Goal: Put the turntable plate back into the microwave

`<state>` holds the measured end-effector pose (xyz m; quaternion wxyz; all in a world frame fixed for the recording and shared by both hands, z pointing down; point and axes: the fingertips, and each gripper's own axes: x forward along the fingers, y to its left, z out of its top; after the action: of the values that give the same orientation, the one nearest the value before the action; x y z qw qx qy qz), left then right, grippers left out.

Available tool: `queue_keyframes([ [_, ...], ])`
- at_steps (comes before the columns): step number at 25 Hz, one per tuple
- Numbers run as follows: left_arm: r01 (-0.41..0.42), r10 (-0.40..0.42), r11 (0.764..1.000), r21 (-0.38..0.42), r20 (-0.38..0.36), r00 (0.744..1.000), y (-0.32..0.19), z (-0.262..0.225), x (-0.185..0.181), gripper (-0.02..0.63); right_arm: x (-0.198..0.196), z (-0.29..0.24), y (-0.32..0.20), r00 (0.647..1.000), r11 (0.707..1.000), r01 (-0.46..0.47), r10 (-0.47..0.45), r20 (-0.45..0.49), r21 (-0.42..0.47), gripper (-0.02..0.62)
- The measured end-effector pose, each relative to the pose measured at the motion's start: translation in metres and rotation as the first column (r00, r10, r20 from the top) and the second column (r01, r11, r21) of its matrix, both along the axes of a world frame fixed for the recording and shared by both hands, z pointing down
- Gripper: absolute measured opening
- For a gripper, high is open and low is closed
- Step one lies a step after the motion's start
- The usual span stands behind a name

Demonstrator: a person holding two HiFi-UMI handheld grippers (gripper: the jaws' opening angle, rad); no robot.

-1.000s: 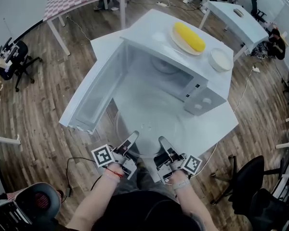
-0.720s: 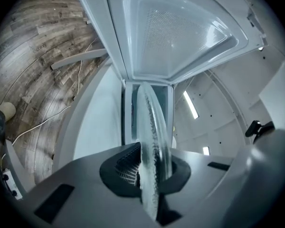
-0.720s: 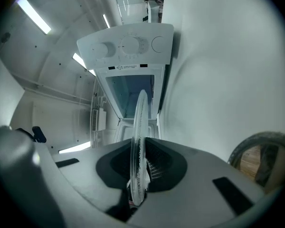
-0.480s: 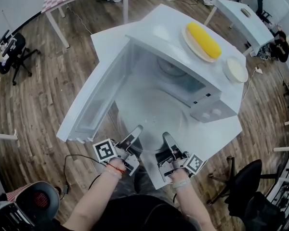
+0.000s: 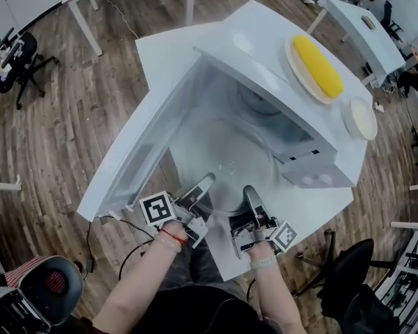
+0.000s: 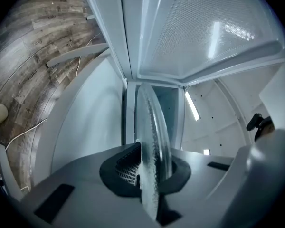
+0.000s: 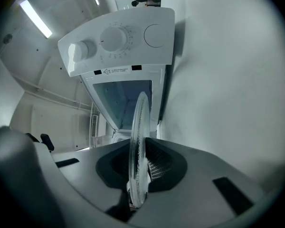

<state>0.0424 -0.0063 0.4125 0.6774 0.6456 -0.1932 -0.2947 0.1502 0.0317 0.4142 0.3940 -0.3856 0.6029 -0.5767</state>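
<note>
Turntable plate (image 5: 230, 162) hangs roughly level at the mouth of the open microwave (image 5: 254, 37), its near rim clamped at seven o'clock by the left gripper (image 5: 204, 184) and at five o'clock by the right gripper (image 5: 250, 195), seemingly to stop it tipping.

Holds both forearms forward, side by side; clamps left gripper (image 5: 205, 184) and right gripper (image 5: 251, 194) tight on the near rim of the turntable plate (image 5: 226, 152), jaws pointing away from the body

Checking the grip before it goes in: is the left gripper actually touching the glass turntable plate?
Touching. The left gripper view shows the turntable plate edge-on, its rim clamped between the two dark pads of the left gripper, with no gap on either side.
</note>
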Motion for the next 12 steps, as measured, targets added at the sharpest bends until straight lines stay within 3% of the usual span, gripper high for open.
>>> queue_keyframes([
  [12,0.010,-0.010,1.000,-0.018,-0.022,1.000,-0.027,0.002,0.012,0.034,0.013,0.004,-0.026,0.999,0.999,-0.035,0.035,0.010,0.009,0.040],
])
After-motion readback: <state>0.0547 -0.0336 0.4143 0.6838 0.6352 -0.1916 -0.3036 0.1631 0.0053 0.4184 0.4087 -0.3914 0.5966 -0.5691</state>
